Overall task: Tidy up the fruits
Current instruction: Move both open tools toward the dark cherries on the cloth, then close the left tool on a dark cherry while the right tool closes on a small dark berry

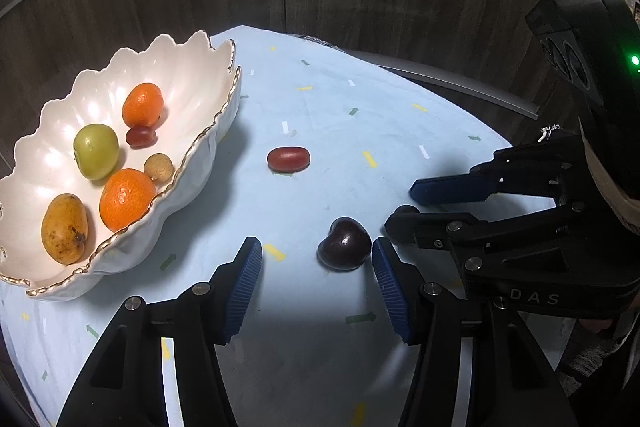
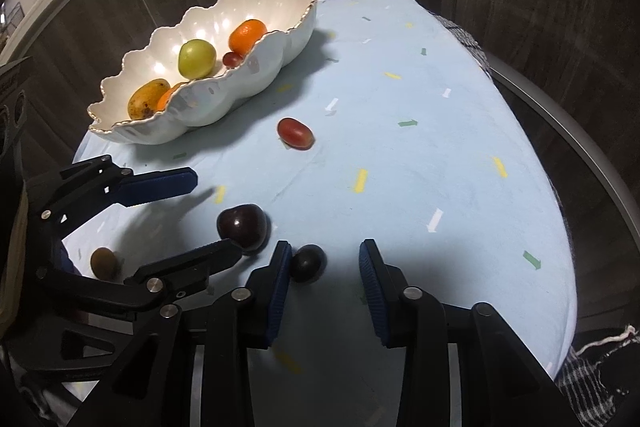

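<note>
A white scalloped bowl (image 1: 200,147) (image 2: 224,99) holds two oranges, a green fruit, a mango, a longan and a red grape. On the blue cloth lie a red oblong fruit (image 1: 288,159) (image 2: 295,133) and a large dark cherry (image 1: 344,245) (image 2: 242,227). My left gripper (image 1: 316,283) (image 2: 218,215) is open around the cherry, which sits against the right pad, clear of the left. My right gripper (image 2: 326,283) (image 1: 408,207) is open; a small dark fruit (image 2: 307,263) rests against its left pad, the right pad well apart.
A brown round fruit (image 2: 104,263) lies on the cloth by the left gripper's body. The two grippers stand close side by side. The table edge (image 2: 560,227) curves off to the right, with dark wood panels behind.
</note>
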A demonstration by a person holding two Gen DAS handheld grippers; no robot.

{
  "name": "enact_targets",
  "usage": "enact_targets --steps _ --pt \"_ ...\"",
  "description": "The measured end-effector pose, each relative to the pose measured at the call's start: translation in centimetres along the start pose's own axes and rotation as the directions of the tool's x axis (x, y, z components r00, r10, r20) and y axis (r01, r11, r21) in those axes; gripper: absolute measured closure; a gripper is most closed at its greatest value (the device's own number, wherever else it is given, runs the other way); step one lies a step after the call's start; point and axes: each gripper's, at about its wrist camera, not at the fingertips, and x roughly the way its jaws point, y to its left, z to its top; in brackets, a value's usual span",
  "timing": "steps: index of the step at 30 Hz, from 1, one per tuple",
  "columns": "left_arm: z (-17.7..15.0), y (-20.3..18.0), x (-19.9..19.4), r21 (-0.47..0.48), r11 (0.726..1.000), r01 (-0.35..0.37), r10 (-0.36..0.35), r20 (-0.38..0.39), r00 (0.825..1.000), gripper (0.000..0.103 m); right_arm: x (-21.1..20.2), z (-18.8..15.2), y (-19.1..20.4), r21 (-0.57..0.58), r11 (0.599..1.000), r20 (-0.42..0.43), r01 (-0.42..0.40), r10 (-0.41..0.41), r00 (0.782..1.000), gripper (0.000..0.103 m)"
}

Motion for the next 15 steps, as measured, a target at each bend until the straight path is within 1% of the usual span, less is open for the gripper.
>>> enact_targets --steps 3,5,8,15 --pt "-0.1 -0.1 0.0 0.001 1.000 -0.005 0.005 -0.003 1.000 0.047 0.2 0.0 0.3 -0.015 1.000 -0.005 -0.020 0.020 1.000 0.082" --pt "-0.1 -0.1 0.0 -0.008 1.000 -0.001 0.001 -0.005 1.000 0.047 0.2 0.0 0.4 -0.018 1.000 -0.008 -0.026 0.026 1.000 0.085" --pt "0.0 -0.1 0.0 -0.018 1.000 0.006 -0.006 -0.003 1.000 0.046 0.0 0.0 0.2 -0.006 1.000 -0.008 -0.029 0.029 1.000 0.086" --pt "0.9 -0.6 0.8 -0.005 1.000 0.017 -0.017 0.003 1.000 0.046 -1.1 0.0 -1.0 0.039 0.999 0.026 0.008 -0.009 1.000 0.086"
